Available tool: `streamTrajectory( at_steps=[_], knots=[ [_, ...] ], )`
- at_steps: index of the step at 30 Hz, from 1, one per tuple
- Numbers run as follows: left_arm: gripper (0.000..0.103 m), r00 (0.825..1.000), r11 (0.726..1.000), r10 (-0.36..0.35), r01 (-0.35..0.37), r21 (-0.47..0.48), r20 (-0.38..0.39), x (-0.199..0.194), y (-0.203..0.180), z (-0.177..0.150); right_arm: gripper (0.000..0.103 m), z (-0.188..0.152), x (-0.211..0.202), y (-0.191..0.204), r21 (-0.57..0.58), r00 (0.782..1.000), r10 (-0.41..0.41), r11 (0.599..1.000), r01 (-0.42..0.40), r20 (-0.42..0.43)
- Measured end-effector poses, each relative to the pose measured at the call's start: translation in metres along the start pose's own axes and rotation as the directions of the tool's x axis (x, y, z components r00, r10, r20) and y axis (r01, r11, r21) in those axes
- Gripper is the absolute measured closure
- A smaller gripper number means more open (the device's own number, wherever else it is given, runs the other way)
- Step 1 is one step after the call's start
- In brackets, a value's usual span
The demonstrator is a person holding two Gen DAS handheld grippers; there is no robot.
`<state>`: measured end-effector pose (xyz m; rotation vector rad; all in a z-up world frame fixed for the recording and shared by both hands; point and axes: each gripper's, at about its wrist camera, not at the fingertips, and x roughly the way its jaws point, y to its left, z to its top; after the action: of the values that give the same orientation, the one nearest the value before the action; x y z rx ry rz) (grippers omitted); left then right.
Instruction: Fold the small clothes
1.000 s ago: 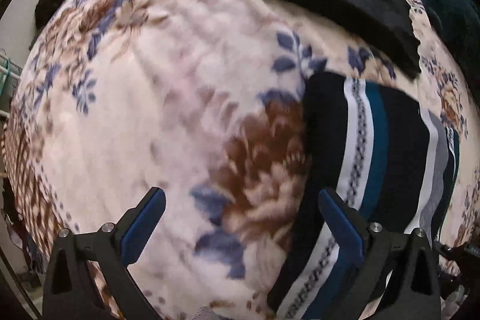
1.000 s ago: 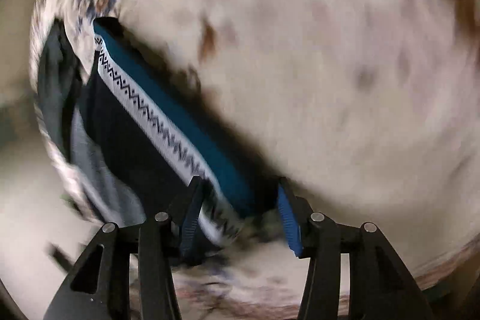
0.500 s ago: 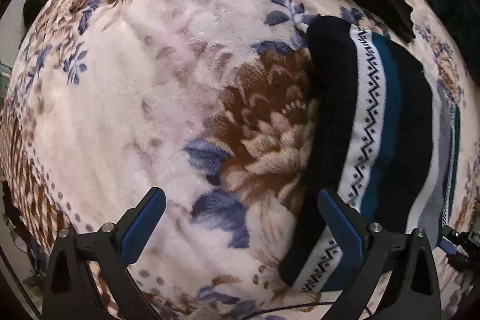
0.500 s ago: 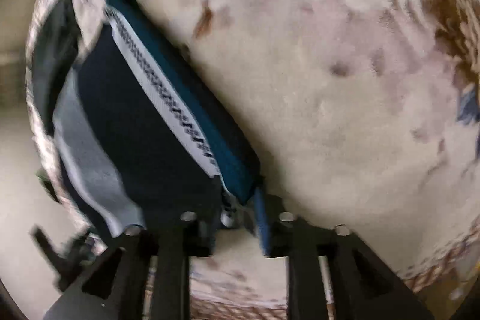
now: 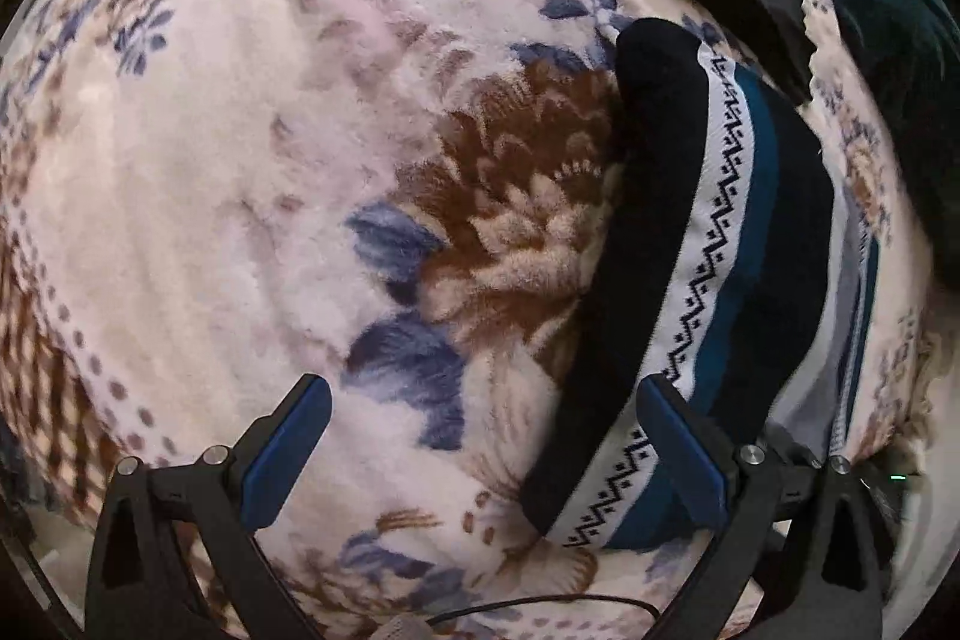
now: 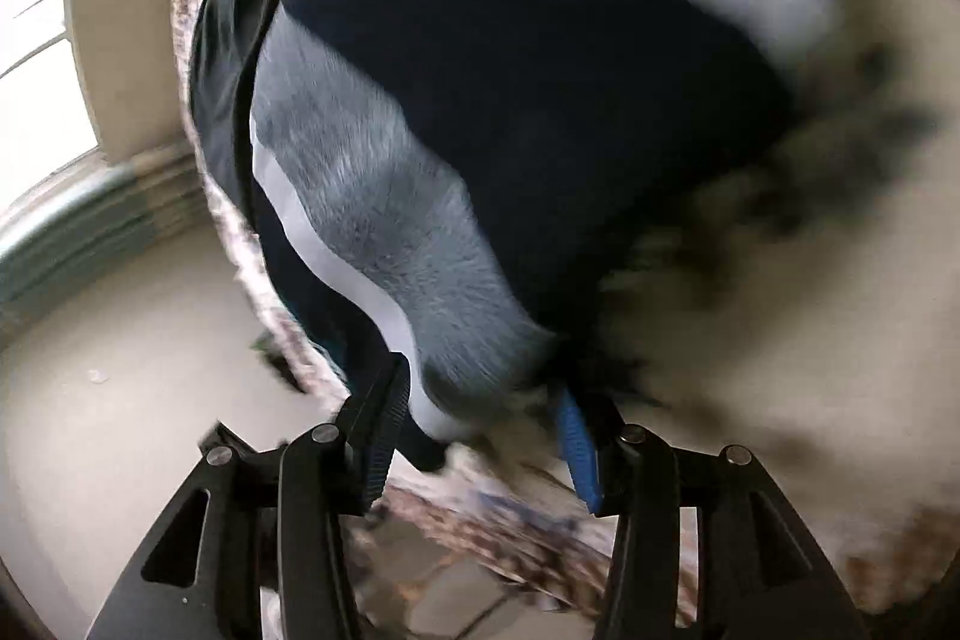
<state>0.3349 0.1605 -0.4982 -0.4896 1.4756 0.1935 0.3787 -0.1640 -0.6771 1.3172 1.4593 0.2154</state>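
Left wrist: left gripper (image 5: 480,451) wide open, empty — folded navy-teal striped knit garment (image 5: 708,280) on floral fleece blanket (image 5: 240,160). Right gripper (image 6: 480,418) opening around its corner — release cleanly, then flatten fold.

Soft, even indoor light in the left wrist view, mostly sharp, with strong fisheye bending and dark corners. Heavy motion blur across the upper and right parts of the right wrist view. Overexposed daylight from a window (image 6: 36,58) at left edge.
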Motion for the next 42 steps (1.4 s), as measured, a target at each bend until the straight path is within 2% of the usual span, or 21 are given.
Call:
streamTrajectory(
  at_steps=[2, 4, 5, 6, 8, 9, 11, 13, 15, 16, 18, 21, 25, 29, 30, 31, 32, 33, 34, 38, 42],
  knots=[
    [0.0, 1.0, 1.0, -0.019, 0.019, -0.016, 0.001, 0.0, 0.008, -0.002, 0.05, 0.002, 0.024, -0.007, 0.035, 0.999, 0.034, 0.999, -0.034, 0.003],
    [0.0, 0.999, 0.998, -0.047, 0.047, -0.033, 0.01, -0.001, 0.015, -0.003, 0.052, 0.002, 0.039, -0.017, 0.122, 0.987, 0.159, 0.979, -0.161, 0.028],
    [0.0, 0.998, 0.997, -0.067, 0.068, -0.037, 0.014, -0.004, 0.015, -0.001, 0.056, 0.002, 0.04, -0.017, 0.126, 0.982, 0.185, 0.974, -0.189, 0.041],
    [0.0, 0.996, 0.996, -0.083, 0.084, -0.039, 0.014, -0.003, 0.018, -0.002, 0.065, 0.0, 0.041, -0.015, 0.112, 0.967, 0.252, 0.961, -0.255, 0.034],
    [0.0, 0.992, 0.992, -0.122, 0.123, -0.03, 0.014, -0.005, 0.018, 0.001, 0.066, -0.005, 0.037, -0.013, 0.066, 0.951, 0.307, 0.949, -0.308, 0.033],
    [0.0, 0.991, 0.991, -0.135, 0.135, -0.018, 0.01, -0.006, 0.016, 0.003, 0.066, -0.007, 0.034, -0.013, 0.034, 0.961, 0.274, 0.961, -0.275, 0.037],
    [0.0, 0.986, 0.986, -0.164, 0.164, 0.023, -0.001, 0.003, 0.001, 0.014, 0.058, -0.012, 0.024, -0.013, -0.071, 0.99, 0.137, 0.988, -0.134, 0.034],
    [0.0, 0.982, 0.979, -0.19, 0.19, 0.066, -0.011, 0.009, -0.01, 0.016, 0.036, -0.018, 0.013, -0.01, -0.133, 0.998, 0.039, 0.991, -0.033, 0.049],
    [0.0, 0.973, 0.968, -0.228, 0.229, 0.099, -0.023, 0.018, -0.021, 0.018, 0.024, -0.024, -0.008, -0.012, -0.155, 0.995, 0.01, 0.988, 0.005, 0.099],
    [0.0, 0.971, 0.965, -0.237, 0.238, 0.112, -0.027, 0.021, -0.025, 0.018, 0.02, -0.024, -0.015, -0.012, -0.155, 0.992, 0.018, 0.988, 0.001, 0.123],
    [0.0, 0.963, 0.955, -0.268, 0.27, 0.125, -0.036, 0.033, -0.033, 0.022, 0.02, -0.018, -0.029, -0.023, -0.115, 0.987, 0.041, 0.993, -0.023, 0.156],
    [0.0, 0.946, 0.939, -0.32, 0.323, 0.116, -0.045, 0.049, -0.031, 0.028, 0.02, -0.007, -0.008, -0.044, -0.014, 0.981, 0.132, 0.991, -0.131, 0.143],
    [0.0, 0.922, 0.917, -0.385, 0.388, 0.097, -0.043, 0.053, -0.023, 0.038, 0.015, 0.007, 0.015, -0.035, -0.031, 0.961, 0.232, 0.973, -0.229, 0.148],
    [0.0, 0.911, 0.906, -0.411, 0.412, 0.097, -0.027, 0.052, -0.031, 0.044, 0.016, 0.014, 0.036, -0.018, -0.042, 0.95, 0.265, 0.964, -0.261, 0.167],
    [0.009, 0.904, 0.899, -0.428, 0.426, 0.099, -0.005, 0.049, -0.032, 0.045, 0.017, 0.015, 0.039, -0.016, -0.042, 0.947, 0.27, 0.963, -0.266, 0.174],
    [0.045, 0.89, 0.885, -0.456, 0.451, 0.113, 0.023, 0.045, -0.037, 0.047, 0.022, 0.015, 0.042, -0.013, -0.043, 0.947, 0.27, 0.963, -0.267, 0.176],
    [0.052, 0.888, 0.883, -0.459, 0.452, 0.129, 0.032, 0.041, -0.041, 0.048, 0.029, 0.015, 0.045, -0.011, -0.043, 0.949, 0.261, 0.965, -0.258, 0.177],
    [0.064, 0.893, 0.887, -0.448, 0.44, 0.142, 0.034, 0.037, -0.045, 0.05, 0.052, 0.013, 0.047, -0.009, -0.046, 0.953, 0.25, 0.968, -0.246, 0.169],
    [0.073, 0.877, 0.87, -0.48, 0.47, 0.149, 0.037, 0.031, -0.047, 0.051, 0.061, 0.011, 0.047, -0.007, -0.05, 0.957, 0.237, 0.972, -0.231, 0.165],
    [0.076, 0.861, 0.857, -0.502, 0.483, 0.179, 0.083, -0.002, -0.055, 0.056, 0.07, -0.002, 0.039, 0.015, -0.111, 0.964, 0.198, 0.977, -0.18, 0.18],
    [0.077, 0.825, 0.829, -0.548, 0.515, 0.216, 0.136, -0.042, -0.068, 0.08, 0.073, -0.012, 0.019, 0.058, -0.179, 0.96, 0.193, 0.971, -0.158, 0.201]
  ],
)
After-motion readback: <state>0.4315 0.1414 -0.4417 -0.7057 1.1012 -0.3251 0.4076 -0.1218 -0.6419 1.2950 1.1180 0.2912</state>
